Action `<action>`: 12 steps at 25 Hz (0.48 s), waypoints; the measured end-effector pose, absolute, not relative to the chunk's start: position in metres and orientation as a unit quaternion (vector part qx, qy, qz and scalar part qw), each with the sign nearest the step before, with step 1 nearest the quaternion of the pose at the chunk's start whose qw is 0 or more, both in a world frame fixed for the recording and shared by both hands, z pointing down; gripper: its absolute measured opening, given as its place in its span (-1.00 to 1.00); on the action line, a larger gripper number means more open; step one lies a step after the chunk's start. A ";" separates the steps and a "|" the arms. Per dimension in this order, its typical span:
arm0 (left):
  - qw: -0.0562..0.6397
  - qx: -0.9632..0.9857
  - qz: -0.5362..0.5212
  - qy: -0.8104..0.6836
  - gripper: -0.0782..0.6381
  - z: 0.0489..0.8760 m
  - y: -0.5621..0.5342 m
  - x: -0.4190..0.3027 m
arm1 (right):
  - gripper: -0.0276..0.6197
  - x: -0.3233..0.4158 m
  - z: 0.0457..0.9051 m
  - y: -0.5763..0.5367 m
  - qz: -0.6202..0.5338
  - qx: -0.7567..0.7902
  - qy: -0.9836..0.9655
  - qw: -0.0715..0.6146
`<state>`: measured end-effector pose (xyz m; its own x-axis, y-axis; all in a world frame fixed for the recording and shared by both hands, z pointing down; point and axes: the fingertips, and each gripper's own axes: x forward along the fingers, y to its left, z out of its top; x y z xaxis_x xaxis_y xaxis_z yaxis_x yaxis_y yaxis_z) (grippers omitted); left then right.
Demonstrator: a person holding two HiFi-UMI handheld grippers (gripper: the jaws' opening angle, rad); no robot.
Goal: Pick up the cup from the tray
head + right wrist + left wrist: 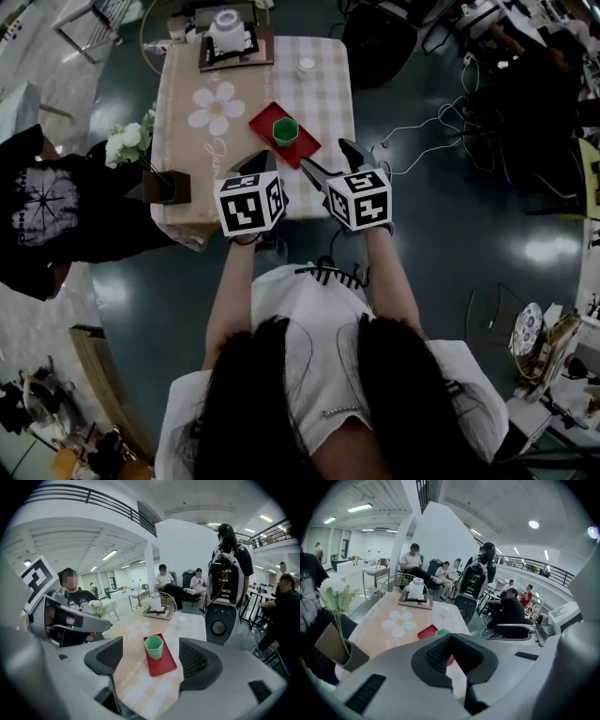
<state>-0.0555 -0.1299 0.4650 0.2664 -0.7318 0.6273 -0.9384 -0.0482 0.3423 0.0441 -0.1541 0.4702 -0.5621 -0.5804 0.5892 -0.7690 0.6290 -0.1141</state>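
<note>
A green hexagonal cup [285,130] [153,647] stands upright on a red tray [298,145] [162,664] near the front edge of the table. My right gripper [324,160] [151,658] hovers just short of the tray, jaws wide apart, the cup ahead between them but untouched. My left gripper [266,167] [449,648] hangs at the table's front edge, left of the tray, jaws pressed together with nothing in them. In the left gripper view only slivers of the tray [427,632] and the cup [442,632] show above the jaws.
The table [187,169] wears a beige cloth with a white flower print [217,106]. At its far end stand a white roll on a dark tray [234,42] and a small white lid [307,65]. A person in black [47,211] and a flower box [164,185] are at the left.
</note>
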 end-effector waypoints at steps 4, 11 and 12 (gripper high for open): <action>0.360 0.712 0.159 -0.582 -0.76 0.472 -0.155 -0.076 | 0.21 0.020 0.488 -0.176 0.173 0.385 -0.861 0.285; 0.374 0.714 0.175 -0.565 -0.76 0.489 -0.182 -0.099 | 0.24 -0.015 0.529 -0.198 0.171 0.365 -0.847 0.347; 0.376 0.714 0.177 -0.564 -0.76 0.492 -0.185 -0.102 | 0.27 -0.020 0.538 -0.199 0.169 0.353 -0.844 0.365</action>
